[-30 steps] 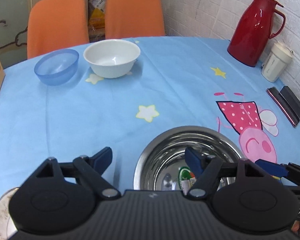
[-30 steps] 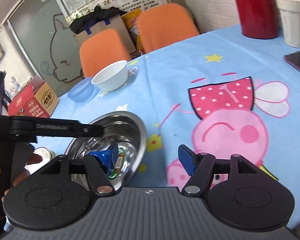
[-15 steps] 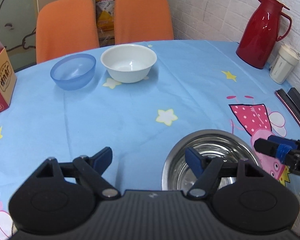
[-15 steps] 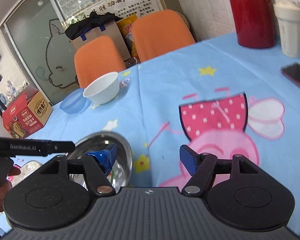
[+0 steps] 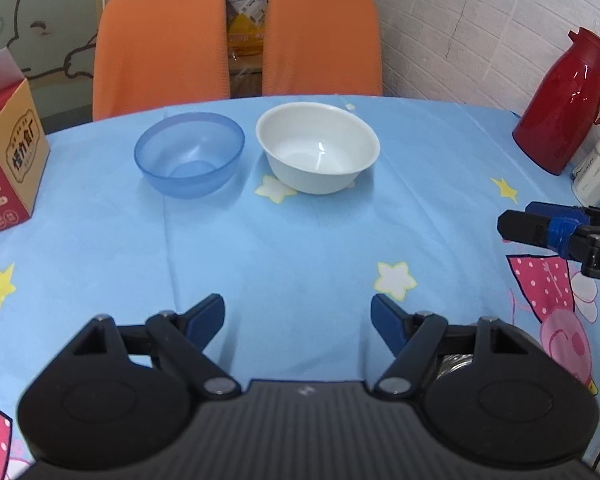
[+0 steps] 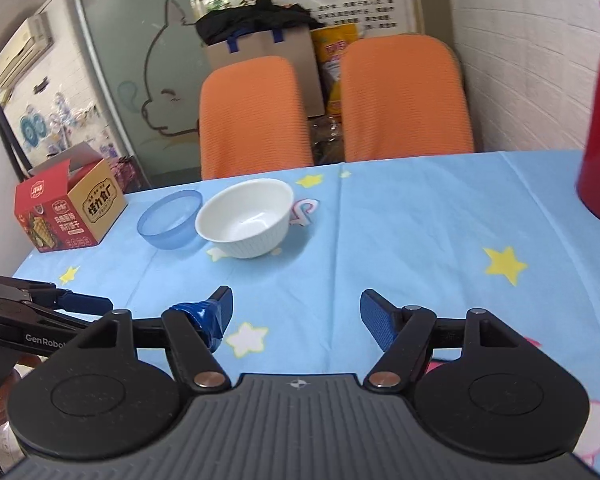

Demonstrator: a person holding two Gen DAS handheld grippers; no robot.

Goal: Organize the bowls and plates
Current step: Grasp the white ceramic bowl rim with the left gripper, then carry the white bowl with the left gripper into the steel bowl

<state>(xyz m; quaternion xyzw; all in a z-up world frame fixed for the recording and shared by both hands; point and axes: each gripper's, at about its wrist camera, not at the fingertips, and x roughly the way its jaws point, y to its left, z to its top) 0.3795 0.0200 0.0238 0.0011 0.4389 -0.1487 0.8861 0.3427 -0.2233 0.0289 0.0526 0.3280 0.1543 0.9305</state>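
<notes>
With both grippers empty and pointed across the table, I take the step in hand to be the reach for the two bowls ahead. My left gripper point(image 5: 298, 314) stands wide, nothing between its pads; the right gripper point(image 6: 296, 312) has just been opening and now stands fairly wide too, also with nothing in it. The blue bowl point(image 5: 189, 154) sits ahead and a little left of the left gripper; the white bowl point(image 5: 318, 147) sits just beside it, ahead and slightly right. From the right gripper both lie ahead and to the left, the white one nearer.

I'd judge the clean way is to nest one in the other. I would bring one finger inside the rim and one outside, pinching the wall rather than spanning the bowl. The white one looks glazed and may slip, so I'd seat the pads deep. The bowls stand close together, so I'd come in from the free side to avoid knocking the neighbour. A steel bowl point(image 5: 454, 362) barely shows under my left gripper.
</notes>
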